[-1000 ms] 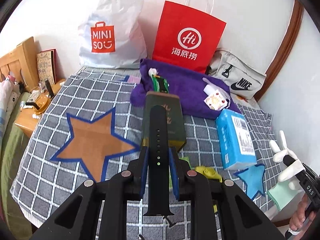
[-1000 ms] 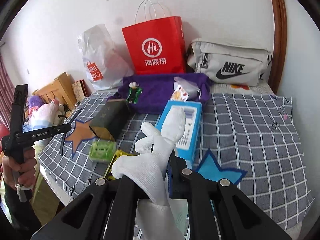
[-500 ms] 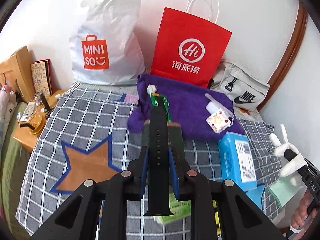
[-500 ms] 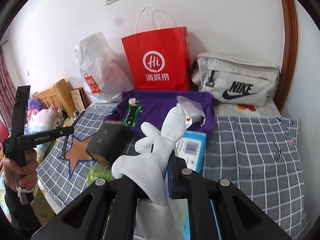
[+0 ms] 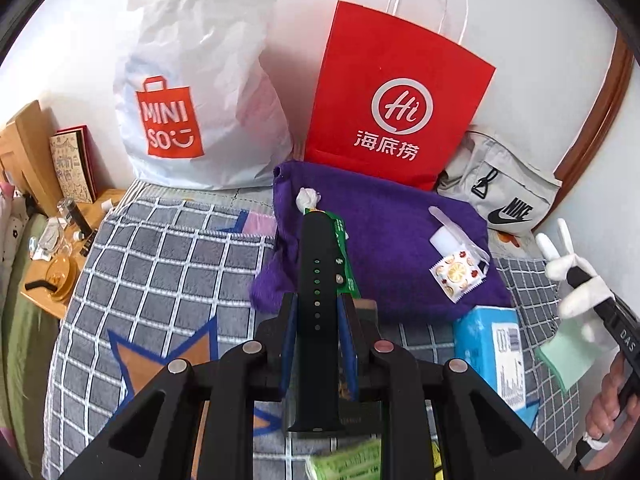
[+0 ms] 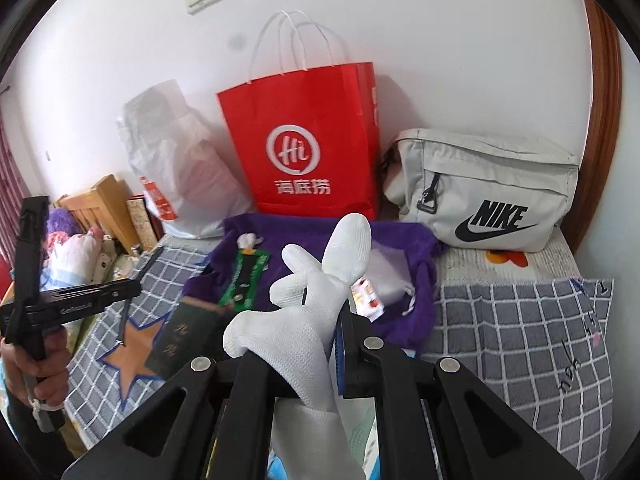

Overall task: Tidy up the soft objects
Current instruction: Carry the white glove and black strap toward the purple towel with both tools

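Note:
My left gripper is shut on a black perforated watch strap, which sticks up between its blue pads over the near edge of the purple towel. My right gripper is shut on a white knit glove; the glove's fingers point up and hide the left finger. In the left wrist view the glove shows at the right edge, with a hand below it. On the towel lie a green card with a strap, a white tissue ball and a small printed packet.
A white Miniso bag, a red paper bag and a grey Nike bag stand against the wall. A dark green box, a blue tissue pack and a green packet lie on the checked blanket. A cluttered bedside table is at the left.
Both grippers have moved forward over the bed towards the towel and the bags at the wall, each keeping its hold. The star patch and the dark box have slid down in view.

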A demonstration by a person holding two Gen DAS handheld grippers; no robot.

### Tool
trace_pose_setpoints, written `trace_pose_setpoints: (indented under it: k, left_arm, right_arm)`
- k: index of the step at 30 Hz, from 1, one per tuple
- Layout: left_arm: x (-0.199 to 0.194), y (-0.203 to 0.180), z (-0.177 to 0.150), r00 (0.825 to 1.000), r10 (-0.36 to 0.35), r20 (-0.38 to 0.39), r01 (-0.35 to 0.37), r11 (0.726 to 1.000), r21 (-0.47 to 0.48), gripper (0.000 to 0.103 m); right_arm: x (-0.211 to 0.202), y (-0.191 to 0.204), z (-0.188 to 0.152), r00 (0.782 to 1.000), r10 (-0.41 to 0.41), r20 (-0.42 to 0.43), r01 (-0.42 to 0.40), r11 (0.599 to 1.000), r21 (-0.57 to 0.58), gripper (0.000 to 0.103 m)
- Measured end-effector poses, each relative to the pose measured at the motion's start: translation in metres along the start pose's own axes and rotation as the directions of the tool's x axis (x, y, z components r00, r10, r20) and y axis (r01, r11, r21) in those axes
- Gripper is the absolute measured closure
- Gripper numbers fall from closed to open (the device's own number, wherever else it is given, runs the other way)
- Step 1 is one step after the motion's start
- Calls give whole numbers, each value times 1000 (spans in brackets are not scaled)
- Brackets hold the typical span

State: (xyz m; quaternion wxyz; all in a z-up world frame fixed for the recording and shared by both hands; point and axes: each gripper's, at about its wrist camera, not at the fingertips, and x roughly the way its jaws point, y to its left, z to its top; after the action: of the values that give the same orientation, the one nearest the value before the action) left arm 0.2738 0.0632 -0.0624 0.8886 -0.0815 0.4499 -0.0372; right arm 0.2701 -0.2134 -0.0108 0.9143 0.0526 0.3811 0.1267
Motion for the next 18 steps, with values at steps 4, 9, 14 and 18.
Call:
trace_pose_setpoints:
  k: [4, 9, 14, 18]
  left_arm:
    - [13, -5, 13, 1000, -1, -10, 1, 1000, 11, 84]
    - [29, -14, 30, 1000, 5, -17, -5, 1000, 27, 84]
    - [47, -15, 42, 1000, 2, -27, -1, 1000, 25, 84]
    - [63, -21, 49, 999, 11, -45, -9, 999, 42, 84]
  right_arm:
    - [22, -15, 14, 1000, -14, -8, 14, 999, 28, 95]
    - [47, -31, 33, 1000, 17, 2, -18, 996, 84, 95]
    - [79, -30, 51, 1000, 22, -8, -21, 998, 62, 95]
    - [102, -31, 61, 1000, -26, -17, 27, 1000, 9, 95]
